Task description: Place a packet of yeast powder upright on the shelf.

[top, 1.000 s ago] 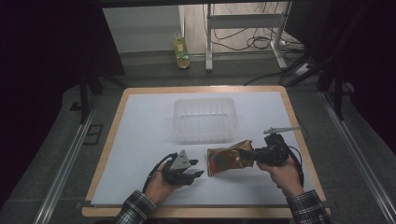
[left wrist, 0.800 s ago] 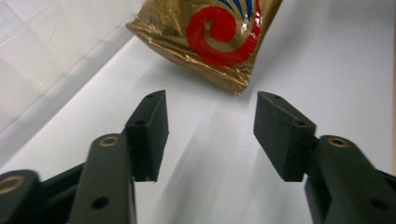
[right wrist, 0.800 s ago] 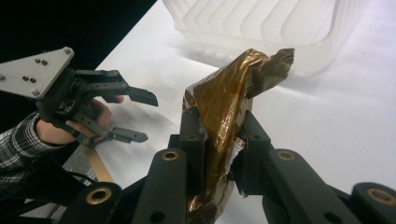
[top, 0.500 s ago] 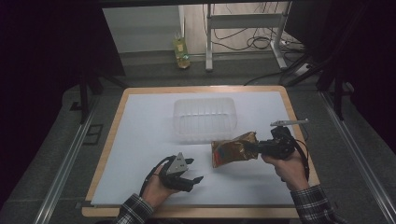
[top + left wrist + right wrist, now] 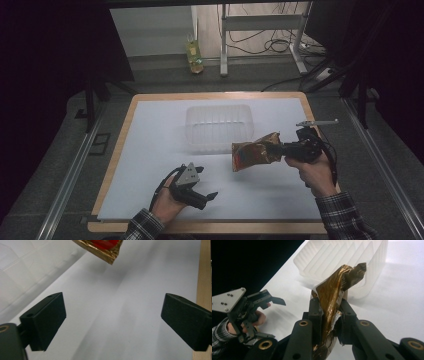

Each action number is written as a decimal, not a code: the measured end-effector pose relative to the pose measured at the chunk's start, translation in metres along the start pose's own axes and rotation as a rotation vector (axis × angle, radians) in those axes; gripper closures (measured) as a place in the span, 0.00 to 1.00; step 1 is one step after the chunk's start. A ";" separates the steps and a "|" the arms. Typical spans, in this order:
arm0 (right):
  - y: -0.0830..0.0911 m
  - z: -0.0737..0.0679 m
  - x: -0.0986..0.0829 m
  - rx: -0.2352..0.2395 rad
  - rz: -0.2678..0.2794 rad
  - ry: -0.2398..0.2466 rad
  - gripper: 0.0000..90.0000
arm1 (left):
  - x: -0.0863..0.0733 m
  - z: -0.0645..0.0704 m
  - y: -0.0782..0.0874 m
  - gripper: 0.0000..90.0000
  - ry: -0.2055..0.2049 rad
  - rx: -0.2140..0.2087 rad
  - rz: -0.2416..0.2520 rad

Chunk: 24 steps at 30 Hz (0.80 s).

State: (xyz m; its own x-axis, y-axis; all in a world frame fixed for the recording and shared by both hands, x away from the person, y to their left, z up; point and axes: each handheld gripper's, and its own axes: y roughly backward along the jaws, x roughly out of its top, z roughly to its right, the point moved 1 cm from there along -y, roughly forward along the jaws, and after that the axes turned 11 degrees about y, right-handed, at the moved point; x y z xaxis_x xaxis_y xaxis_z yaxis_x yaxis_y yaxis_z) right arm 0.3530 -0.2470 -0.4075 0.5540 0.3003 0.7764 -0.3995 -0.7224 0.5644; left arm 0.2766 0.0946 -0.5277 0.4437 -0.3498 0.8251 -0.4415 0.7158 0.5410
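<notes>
- The right tongs (image 5: pixel 329 315) are clamped on one end of a gold foil packet (image 5: pixel 256 152), held above the worktop (image 5: pixel 150 150) just beside the clear plastic tub (image 5: pixel 218 127).
- The packet looks light, crinkly and probably slippery; grip its sealed edge.
- The tub appears empty, though translucent.
- The left tongs (image 5: pixel 113 320) stand apart, holding nothing.

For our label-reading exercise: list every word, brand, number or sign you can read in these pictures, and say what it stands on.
No text can be read.
Gold snack packet, held in the right gripper: a red print patch shows, its lettering too blurred to read.
Yellow bottle on the floor: label too small to read.
Clear plastic tray: no markings.
</notes>
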 end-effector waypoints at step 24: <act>0.013 0.025 0.056 -0.107 0.005 -0.009 0.84 | 0.000 0.003 -0.002 0.01 -0.026 0.007 0.011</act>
State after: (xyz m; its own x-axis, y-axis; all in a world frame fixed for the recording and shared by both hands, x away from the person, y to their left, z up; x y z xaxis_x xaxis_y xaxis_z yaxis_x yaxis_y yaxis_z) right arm 0.3966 -0.2553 -0.3633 0.5583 0.2904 0.7772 -0.4782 -0.6529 0.5875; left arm 0.2754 0.0914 -0.5282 0.4181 -0.3575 0.8351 -0.4522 0.7154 0.5326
